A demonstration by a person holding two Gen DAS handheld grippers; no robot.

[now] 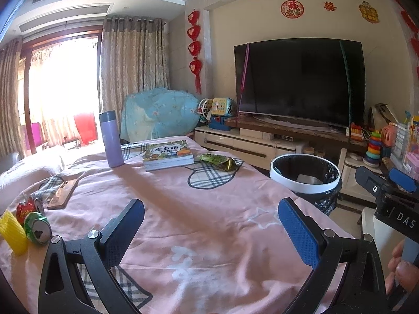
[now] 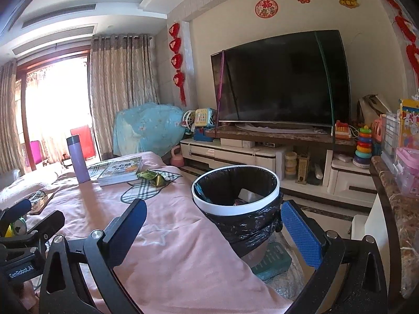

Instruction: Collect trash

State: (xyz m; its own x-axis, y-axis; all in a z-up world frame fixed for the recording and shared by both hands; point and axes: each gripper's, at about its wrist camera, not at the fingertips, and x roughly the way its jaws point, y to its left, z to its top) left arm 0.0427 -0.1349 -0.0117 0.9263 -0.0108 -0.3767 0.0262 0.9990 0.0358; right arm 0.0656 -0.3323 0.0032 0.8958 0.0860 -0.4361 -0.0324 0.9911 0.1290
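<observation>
Both grippers — left (image 1: 210, 225), right (image 2: 213, 226), marked "GenRobot.AI" — hover with jaws wide and empty over the desk (image 1: 183, 209); wrapper (image 1: 218, 161) beside the book (image 1: 169, 155), cans (image 1: 36, 227) at left, bin (image 2: 235, 193) alongside.

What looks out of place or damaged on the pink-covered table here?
A crumpled green snack wrapper lies beside the book. Two crushed cans, green and red, sit at the near left corner. Both tools are open and empty.

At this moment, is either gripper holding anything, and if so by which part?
Nothing is held. The left gripper and the right gripper both have their jaws spread wide with nothing between them, above the pink bedcover.
</observation>
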